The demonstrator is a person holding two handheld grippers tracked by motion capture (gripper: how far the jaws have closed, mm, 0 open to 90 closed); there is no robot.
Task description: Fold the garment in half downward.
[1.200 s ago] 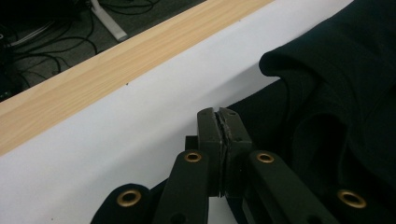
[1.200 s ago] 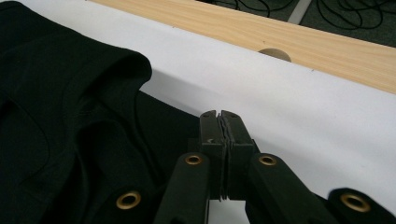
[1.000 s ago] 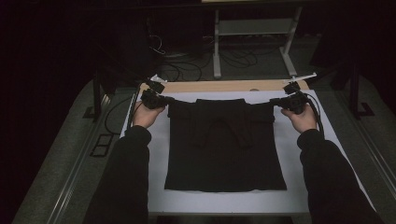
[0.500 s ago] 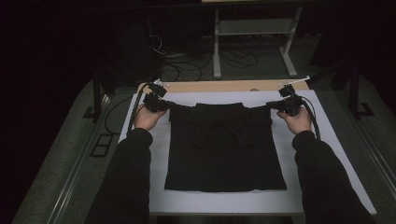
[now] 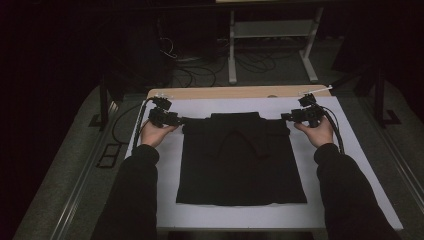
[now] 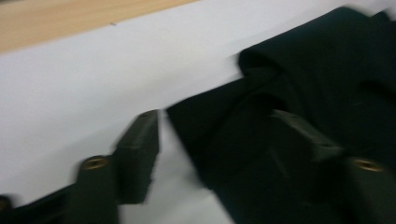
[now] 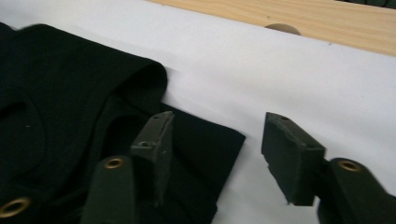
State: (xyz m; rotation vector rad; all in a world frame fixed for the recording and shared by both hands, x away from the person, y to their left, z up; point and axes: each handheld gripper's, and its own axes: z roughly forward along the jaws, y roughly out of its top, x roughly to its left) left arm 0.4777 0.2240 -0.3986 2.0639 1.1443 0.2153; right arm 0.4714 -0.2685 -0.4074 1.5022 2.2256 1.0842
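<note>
At the bottom of the high view the person's sleeves (image 5: 132, 200) reach in over the white-covered bench (image 5: 350, 175). A black T-shirt (image 5: 240, 170) lies flat mid-frame, sleeves folded inward, probably for folding. At its upper corners the left gripper (image 5: 176, 120) and right gripper (image 5: 287, 116) have just been opening; their jaws stand spread, cloth corners loose between them, seemingly releasing after laying it down.

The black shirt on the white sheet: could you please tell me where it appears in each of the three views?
High view: the black shirt lies flat mid-table between both grippers.
Left gripper view: it takes up the right half, its corner between the jaws.
Right gripper view: it covers the left side, its corner between the jaws.
Shared landmark: the wooden table edge beyond the white sheet.
</note>
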